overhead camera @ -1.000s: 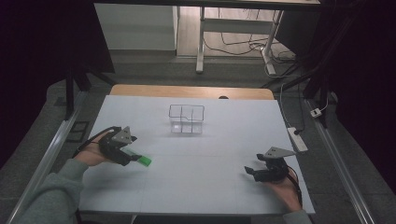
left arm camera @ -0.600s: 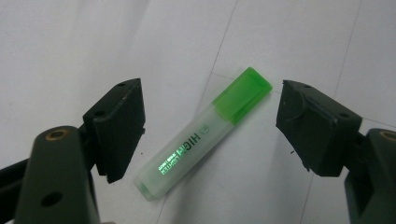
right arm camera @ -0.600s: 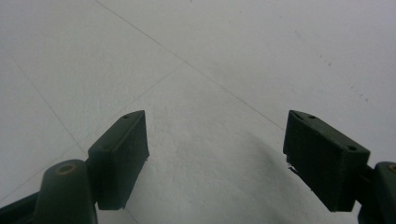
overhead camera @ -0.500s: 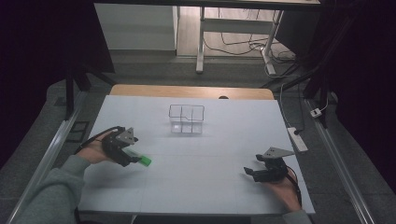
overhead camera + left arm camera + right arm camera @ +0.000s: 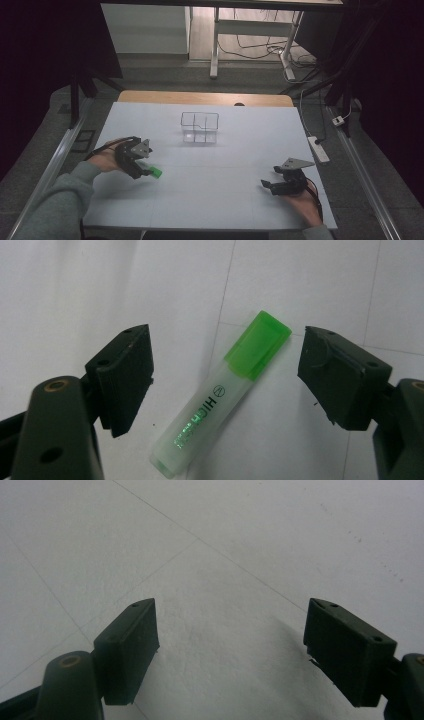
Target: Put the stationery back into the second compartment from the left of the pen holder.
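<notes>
The white table (image 5: pixel 210 180) carries a clear divided box (image 5: pixel 200 128). Well left of it, the left gripper (image 5: pixel 227 375), jaws just spread, straddles a green highlighter (image 5: pixel 220 395) untouched, aligned for grasping; the right gripper (image 5: pixel 230 645) idles, likewise unclenched.

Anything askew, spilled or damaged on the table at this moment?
Nothing stands out. The green-capped highlighter lies flat and capped on the white table, between the left gripper's jaws, which have just been opening and do not touch it. The clear organizer stands upright. The right gripper is open over bare table.
</notes>
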A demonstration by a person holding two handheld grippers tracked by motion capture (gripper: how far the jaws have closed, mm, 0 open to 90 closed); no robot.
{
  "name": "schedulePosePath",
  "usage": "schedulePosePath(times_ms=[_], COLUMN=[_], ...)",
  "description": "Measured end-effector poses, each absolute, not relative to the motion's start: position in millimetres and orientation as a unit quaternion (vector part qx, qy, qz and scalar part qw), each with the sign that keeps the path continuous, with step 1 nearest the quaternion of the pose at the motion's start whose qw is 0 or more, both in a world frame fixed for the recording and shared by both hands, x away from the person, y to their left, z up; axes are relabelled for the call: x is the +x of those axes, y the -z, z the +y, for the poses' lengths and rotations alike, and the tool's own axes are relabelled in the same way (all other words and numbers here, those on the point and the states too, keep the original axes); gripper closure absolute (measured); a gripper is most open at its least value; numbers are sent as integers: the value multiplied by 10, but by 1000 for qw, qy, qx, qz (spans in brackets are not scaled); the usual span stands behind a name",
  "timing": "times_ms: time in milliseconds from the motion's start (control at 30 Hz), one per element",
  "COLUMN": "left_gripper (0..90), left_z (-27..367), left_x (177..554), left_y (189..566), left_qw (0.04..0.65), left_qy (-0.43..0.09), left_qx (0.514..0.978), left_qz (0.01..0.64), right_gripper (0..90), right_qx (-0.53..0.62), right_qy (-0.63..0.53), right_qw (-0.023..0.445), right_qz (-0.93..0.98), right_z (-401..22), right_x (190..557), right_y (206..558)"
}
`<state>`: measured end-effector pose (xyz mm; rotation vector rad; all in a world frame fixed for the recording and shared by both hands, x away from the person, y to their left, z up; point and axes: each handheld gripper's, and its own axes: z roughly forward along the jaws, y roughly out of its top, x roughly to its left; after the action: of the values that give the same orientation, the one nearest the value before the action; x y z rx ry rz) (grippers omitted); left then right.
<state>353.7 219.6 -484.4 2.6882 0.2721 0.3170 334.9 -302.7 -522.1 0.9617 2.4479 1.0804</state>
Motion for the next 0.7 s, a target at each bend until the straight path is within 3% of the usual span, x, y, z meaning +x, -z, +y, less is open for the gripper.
schedulePosePath(times_ms=[700], left_gripper=[303], left_z=[2122], left_x=[3686], left_y=[4979], left_qw=[183], left_qy=[-56], left_qx=[981], left_qz=[31], right_gripper=[217], right_qx=[337], right_qy=[-373], right_qw=[145], right_qz=[852], right_z=[-3024], right_x=[3353], right_y=[5233])
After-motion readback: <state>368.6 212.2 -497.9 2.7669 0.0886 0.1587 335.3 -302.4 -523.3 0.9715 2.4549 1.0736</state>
